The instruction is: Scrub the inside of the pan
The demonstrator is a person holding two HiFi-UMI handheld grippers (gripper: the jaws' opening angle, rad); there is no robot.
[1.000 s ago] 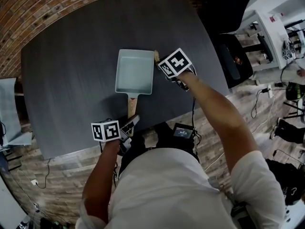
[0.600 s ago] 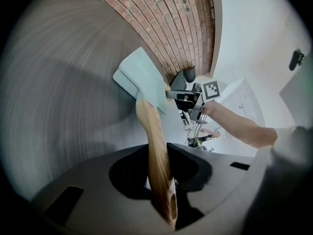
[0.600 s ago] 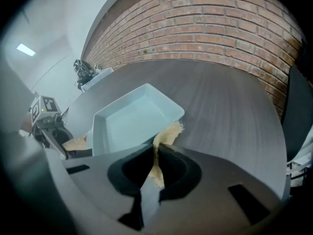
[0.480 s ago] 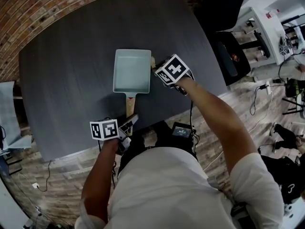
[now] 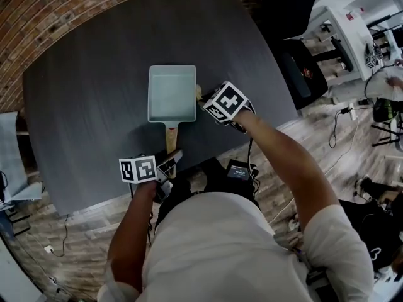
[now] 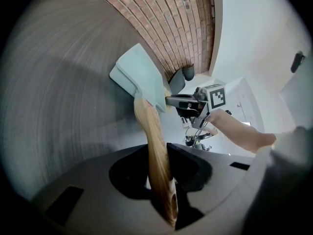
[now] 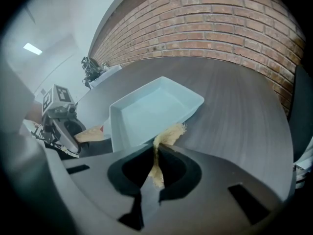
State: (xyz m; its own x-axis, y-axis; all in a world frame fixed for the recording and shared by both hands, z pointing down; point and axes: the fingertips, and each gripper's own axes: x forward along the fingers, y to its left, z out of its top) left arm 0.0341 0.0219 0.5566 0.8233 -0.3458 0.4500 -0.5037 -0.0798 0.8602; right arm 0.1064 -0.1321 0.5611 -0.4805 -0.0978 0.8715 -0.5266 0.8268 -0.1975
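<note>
Dark grey tabletop (image 5: 88,93) is filling most of the scene, with a brick wall (image 5: 75,5) running along its far side. A pale blue-green rectangular pan (image 5: 171,93) is lying flat near the middle, its wooden handle (image 5: 170,138) pointing toward the near edge. The left gripper (image 5: 169,163) is clamping the near end of that handle between its jaws, steadying the pan. The right gripper (image 5: 206,97) is pinching a thin tan scrubbing pad (image 7: 168,135), its jaws drawn together on it, and is hanging just beside the pan's right rim.

Over the last second the right gripper has been sliding along that rim, from the far right corner toward the middle of the right side, while the left gripper has been keeping its hold. The frayed tip of the pad is now sitting at the rim's outer edge; whether it is touching is not clear. It is not yet reaching inside the pan, so the scrubbing itself is probably only being lined up.
</note>
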